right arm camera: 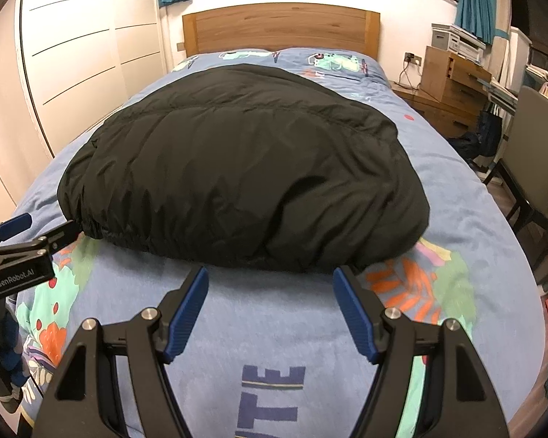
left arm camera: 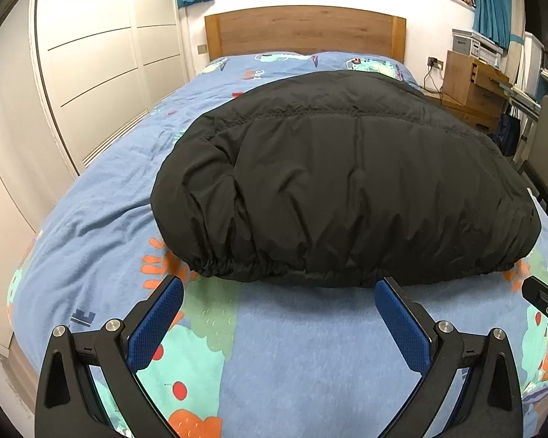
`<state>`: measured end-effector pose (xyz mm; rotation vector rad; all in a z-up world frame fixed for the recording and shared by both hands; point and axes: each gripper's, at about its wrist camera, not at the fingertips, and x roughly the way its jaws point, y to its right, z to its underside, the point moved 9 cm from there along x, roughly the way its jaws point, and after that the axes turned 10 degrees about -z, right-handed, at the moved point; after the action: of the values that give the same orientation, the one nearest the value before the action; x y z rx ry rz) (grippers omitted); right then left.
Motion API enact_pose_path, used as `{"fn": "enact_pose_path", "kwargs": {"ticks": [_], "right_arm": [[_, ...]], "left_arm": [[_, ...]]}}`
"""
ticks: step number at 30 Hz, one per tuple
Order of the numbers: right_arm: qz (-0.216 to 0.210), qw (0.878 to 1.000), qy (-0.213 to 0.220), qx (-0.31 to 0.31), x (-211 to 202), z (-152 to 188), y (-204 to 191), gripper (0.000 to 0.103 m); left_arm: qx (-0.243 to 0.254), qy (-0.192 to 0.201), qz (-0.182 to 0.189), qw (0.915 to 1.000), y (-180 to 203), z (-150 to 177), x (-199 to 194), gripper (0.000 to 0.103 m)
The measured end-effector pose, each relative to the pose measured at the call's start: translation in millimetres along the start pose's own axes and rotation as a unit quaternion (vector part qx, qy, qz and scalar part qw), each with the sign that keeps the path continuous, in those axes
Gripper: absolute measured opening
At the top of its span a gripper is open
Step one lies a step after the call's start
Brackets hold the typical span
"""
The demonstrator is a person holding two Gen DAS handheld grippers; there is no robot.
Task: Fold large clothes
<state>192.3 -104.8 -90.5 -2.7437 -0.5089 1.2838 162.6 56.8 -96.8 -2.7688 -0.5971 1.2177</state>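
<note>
A large black puffy jacket [left arm camera: 339, 182] lies in a bulky heap on the bed, its elastic hem toward me; it also shows in the right wrist view [right arm camera: 244, 168]. My left gripper [left arm camera: 277, 288] is open and empty, just short of the hem's near left part. My right gripper [right arm camera: 270, 277] is open and empty, just short of the hem's near right part. The left gripper also shows at the left edge of the right wrist view [right arm camera: 40, 230], and the right gripper at the right edge of the left wrist view [left arm camera: 546, 284].
The bed has a blue patterned duvet [left arm camera: 292, 357] and a wooden headboard [left arm camera: 305, 31]. White wardrobe doors [left arm camera: 91, 65] stand to the left. A wooden drawer unit [right arm camera: 453, 80] and a chair [right arm camera: 537, 153] stand to the right.
</note>
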Motion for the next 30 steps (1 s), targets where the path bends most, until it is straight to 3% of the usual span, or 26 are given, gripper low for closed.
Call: {"fn": "enact_pose_path", "kwargs": {"ticks": [13,30], "right_arm": [[0.033,0.999,0.007,0.024,-22,27,27,0.070],[0.042,0.999,0.025,0.017,-44,29,20,0.070]], "left_arm": [[0.003,0.014,0.009,0.9999,-4,10,-23,0.102],[0.002,0.027,0.016,0.9995,-10,18,-44,0.102]]}}
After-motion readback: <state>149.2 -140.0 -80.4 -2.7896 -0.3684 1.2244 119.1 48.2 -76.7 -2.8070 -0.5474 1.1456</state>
